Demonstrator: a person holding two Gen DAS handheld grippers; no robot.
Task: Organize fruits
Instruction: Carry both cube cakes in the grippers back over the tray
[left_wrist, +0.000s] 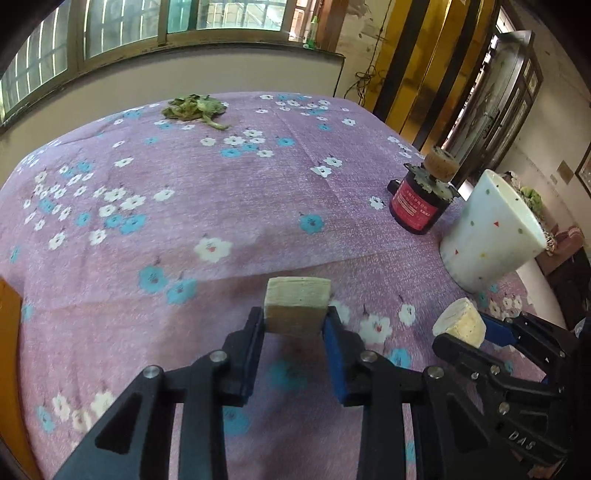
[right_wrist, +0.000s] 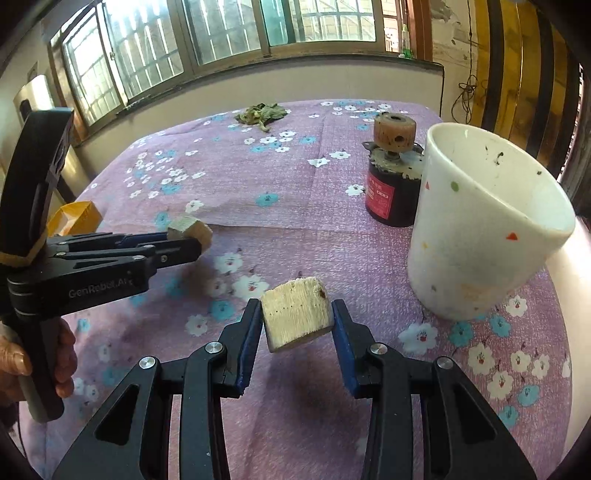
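Pale fruit chunks sit in both our tongs: the left tongs (left_wrist: 295, 317) clamp a squarish chunk (left_wrist: 298, 308), the right tongs (right_wrist: 297, 319) pinch another piece (right_wrist: 295, 317), both above the floral worktop (right_wrist: 295, 177). Next, we judge, each goes into the white cup (right_wrist: 480, 229) nearby.

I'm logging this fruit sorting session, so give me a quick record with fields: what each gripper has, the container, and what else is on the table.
left gripper: shut on a pale fruit chunk
right gripper: shut on a second pale chunk
container: white cup with coloured spots, upright, no fruit visible inside
surface: purple floral tablecloth
other items: black and red cylinder with a cork-like wheel on top, beside the cup; wilted green leaves at the far edge
person: hand on the left gripper's handle
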